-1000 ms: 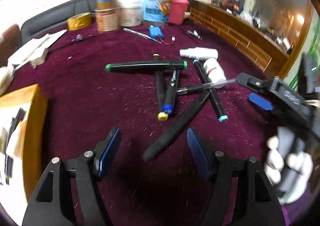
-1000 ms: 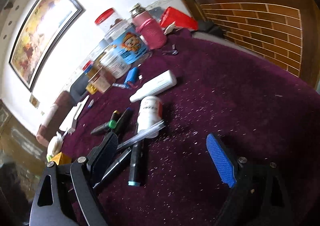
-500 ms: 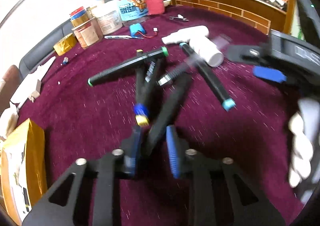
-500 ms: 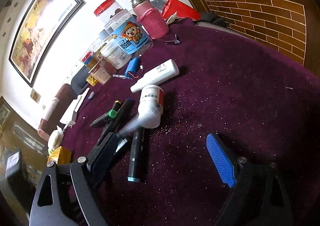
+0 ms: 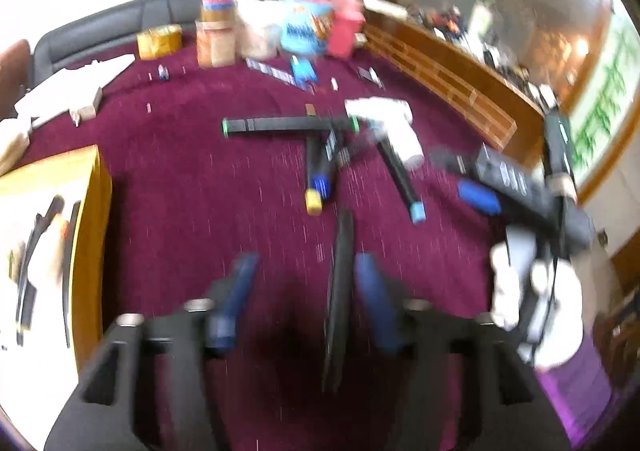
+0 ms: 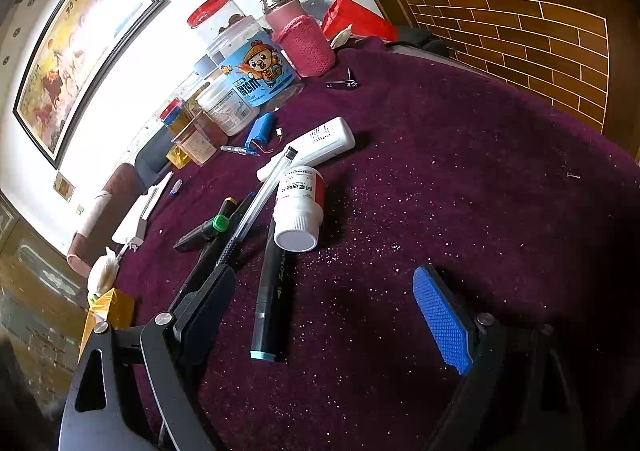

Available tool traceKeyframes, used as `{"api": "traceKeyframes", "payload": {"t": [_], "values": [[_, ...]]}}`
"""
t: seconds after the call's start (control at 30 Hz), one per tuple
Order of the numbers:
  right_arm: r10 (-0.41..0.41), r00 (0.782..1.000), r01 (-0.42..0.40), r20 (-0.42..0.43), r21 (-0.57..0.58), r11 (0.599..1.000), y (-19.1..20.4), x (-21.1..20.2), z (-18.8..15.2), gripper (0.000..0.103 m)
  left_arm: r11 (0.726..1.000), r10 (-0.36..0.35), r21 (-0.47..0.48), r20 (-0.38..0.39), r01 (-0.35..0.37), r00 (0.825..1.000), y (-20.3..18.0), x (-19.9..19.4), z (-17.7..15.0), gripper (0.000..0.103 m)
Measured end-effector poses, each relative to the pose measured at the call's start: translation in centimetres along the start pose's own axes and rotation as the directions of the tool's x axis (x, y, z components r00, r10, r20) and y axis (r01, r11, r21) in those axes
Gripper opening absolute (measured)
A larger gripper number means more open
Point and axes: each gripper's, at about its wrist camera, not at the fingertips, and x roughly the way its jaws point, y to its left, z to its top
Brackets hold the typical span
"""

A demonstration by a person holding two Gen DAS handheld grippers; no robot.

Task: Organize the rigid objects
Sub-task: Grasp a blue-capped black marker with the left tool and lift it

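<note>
Sorting barely begun: left gripper [image 5: 306, 287], jaws apart, black marker [image 5: 340, 291] against one pad; right gripper [image 6: 332, 315] spread, empty; remaining markers [image 6: 272, 291] clustered beside pill bottle [image 6: 300, 207].

You have bare purple cloth [image 6: 500, 187] all along the right and near side in the right wrist view. To the left, the white pill bottle [image 6: 299, 207] lies across the teal-capped marker [image 6: 272, 291], with the clear pen [image 6: 256, 203] and green-capped marker [image 6: 204, 231] crossing beside it. Jars [image 6: 244, 63] block the far edge. The yellow box [image 5: 86, 211] walls the near left.
</note>
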Motion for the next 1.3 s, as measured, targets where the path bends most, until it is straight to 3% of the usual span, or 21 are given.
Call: {"api": "traceKeyframes", "payload": {"t": [0.13,0.33,0.4,0.43,0.53,0.77,0.93,1.0,1.2,1.3], "values": [[-0.002,1.000,0.002,0.000,-0.002,1.000,0.0,0.0,0.0,0.087,0.995,0.060,0.082,-0.013,-0.059,0.998,-1.6,4.8,3.5,0.060],[0.003,1.000,-0.003,-0.002,-0.008,1.000,0.1,0.0,0.0,0.087,0.965,0.178,0.203,-0.051,-0.165,0.983,-3.6,10.9,5.5,0.057],[0.006,1.000,-0.006,-0.001,-0.007,1.000,0.0,0.1,0.0,0.087,0.974,0.151,0.181,-0.093,-0.133,0.984,-3.3,11.7,5.5,0.016],[0.007,1.000,-0.007,-0.001,-0.007,1.000,0.0,0.1,0.0,0.087,0.979,0.135,0.168,-0.102,-0.117,0.986,-3.2,11.6,5.3,0.013],[0.007,1.000,-0.007,-0.001,-0.007,1.000,0.0,0.1,0.0,0.087,0.978,0.126,0.176,-0.091,-0.109,0.988,-3.1,10.3,4.3,0.012],[0.012,1.000,-0.012,0.000,-0.002,1.000,-0.1,0.0,0.0,0.087,0.998,0.044,0.057,-0.081,-0.040,0.996,-0.1,3.7,0.4,0.013],[0.009,1.000,-0.009,0.000,-0.004,1.000,0.0,0.0,-0.1,0.087,0.996,0.080,-0.024,-0.088,-0.082,0.993,2.5,0.6,-3.2,0.014],[0.007,1.000,-0.007,0.000,-0.005,1.000,0.0,0.0,-0.1,0.087,0.995,0.075,-0.061,-0.088,-0.081,0.993,3.3,0.3,-3.9,0.023],[0.007,1.000,-0.007,-0.001,-0.006,1.000,-0.1,0.0,-0.1,0.087,0.989,0.102,-0.097,-0.080,-0.109,0.992,4.3,0.8,-3.8,0.028],[0.007,1.000,-0.007,-0.001,-0.006,1.000,-0.1,0.0,-0.1,0.087,0.982,0.170,-0.066,-0.084,-0.176,0.982,4.3,1.9,-3.2,0.028]]}}
